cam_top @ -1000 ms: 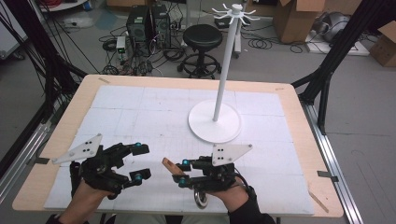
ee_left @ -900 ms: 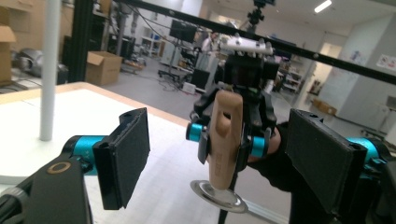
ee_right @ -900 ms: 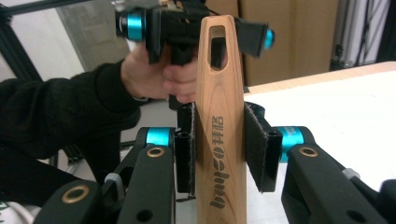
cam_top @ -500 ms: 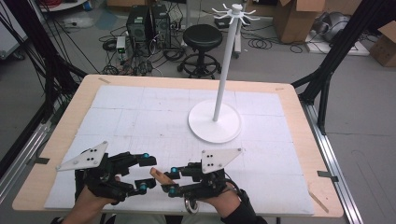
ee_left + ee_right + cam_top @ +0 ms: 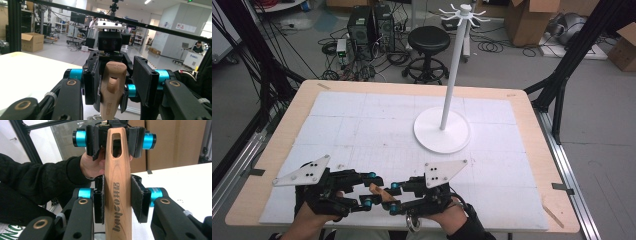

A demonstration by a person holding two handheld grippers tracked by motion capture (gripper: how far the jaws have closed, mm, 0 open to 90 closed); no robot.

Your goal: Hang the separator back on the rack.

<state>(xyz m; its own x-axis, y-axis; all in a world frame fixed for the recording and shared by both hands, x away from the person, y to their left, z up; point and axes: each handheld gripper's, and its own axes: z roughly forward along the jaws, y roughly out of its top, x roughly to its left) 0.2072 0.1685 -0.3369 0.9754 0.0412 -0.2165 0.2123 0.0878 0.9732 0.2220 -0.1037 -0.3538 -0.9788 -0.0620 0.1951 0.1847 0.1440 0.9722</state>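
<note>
White table (image 5: 337, 105), white stand (image 5: 443, 131) far right of centre. At the near edge, right gripper (image 5: 393, 197) pinches a wooden handle (image 5: 377, 190); left gripper (image 5: 373, 188), jaws just closing, has the handle's holed end between them, not clearly pressing.

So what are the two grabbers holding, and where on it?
A wooden handle: right gripper clamps its middle; left gripper, just closing, has its holed end between its jaws.
</note>
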